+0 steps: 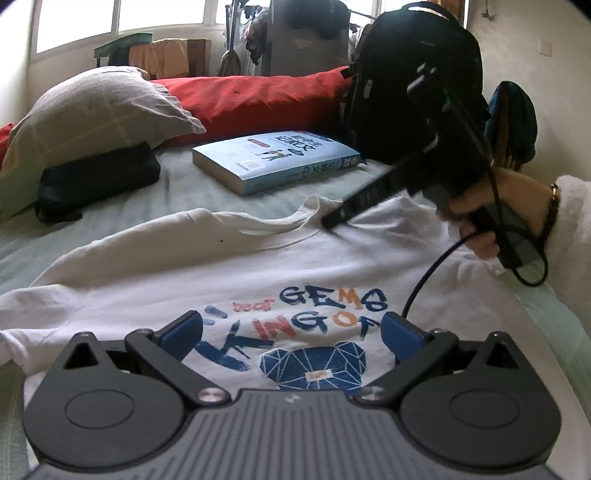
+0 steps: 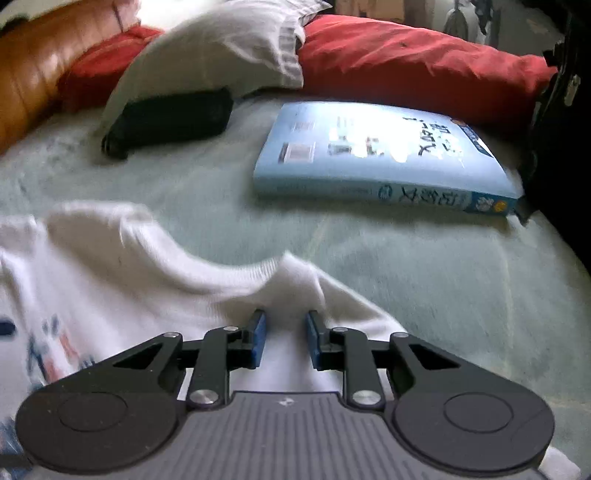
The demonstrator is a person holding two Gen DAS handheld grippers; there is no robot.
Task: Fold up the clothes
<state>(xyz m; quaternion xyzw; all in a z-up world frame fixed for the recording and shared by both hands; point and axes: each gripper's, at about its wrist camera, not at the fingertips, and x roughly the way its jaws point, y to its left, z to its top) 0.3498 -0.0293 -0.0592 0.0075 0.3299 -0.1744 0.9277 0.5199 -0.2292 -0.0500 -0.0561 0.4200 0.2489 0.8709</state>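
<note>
Daylight from rear windows (image 1: 122, 18) — right view motion-blurred, edges fisheye-bent.

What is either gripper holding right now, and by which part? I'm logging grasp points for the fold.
Nothing is held. The left gripper hangs open above the white T-shirt; the right gripper is slightly open by the shoulder near the collar, pads not pressing.

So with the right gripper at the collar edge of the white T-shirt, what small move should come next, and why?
Probably close the right gripper on the shoulder fabric beside the collar. Its blue pads stand slightly apart with the white T-shirt bunched between them, not visibly pinched. The left gripper hovers wide open over the chest print, holding nothing. The shirt lies print-up and unfolded on the bed, so a first fold needs a grip.
</note>
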